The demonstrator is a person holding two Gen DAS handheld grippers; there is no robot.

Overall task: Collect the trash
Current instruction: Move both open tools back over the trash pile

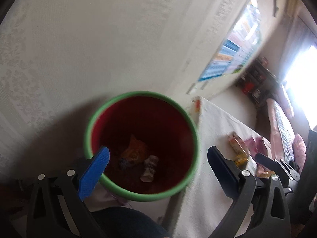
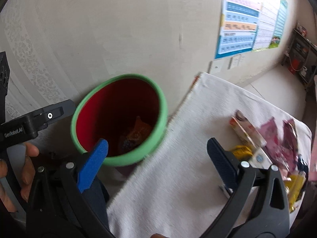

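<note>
A bin with a green rim [image 1: 193,127] and a red inside stands on the floor against the wall. At its bottom lie an orange wrapper [image 1: 134,150] and a crumpled white piece [image 1: 150,167]. My left gripper [image 1: 158,148] hangs open over the bin's mouth with nothing between its fingers. My right gripper [image 2: 157,141] is open and empty too, over the gap between the bin [image 2: 164,107] and the table's white cloth [image 2: 178,168]. On the cloth to the right lie a small carton [image 2: 247,132], pink wrappers [image 2: 277,142] and yellow packets [image 2: 240,150].
The cloth-covered table [image 1: 214,130] stands just right of the bin. A hand [image 2: 27,158] grips the left gripper's black housing [image 2: 29,125] beside the bin. A poster [image 2: 243,19] hangs on the wall, and shelves [image 2: 301,55] stand far right.
</note>
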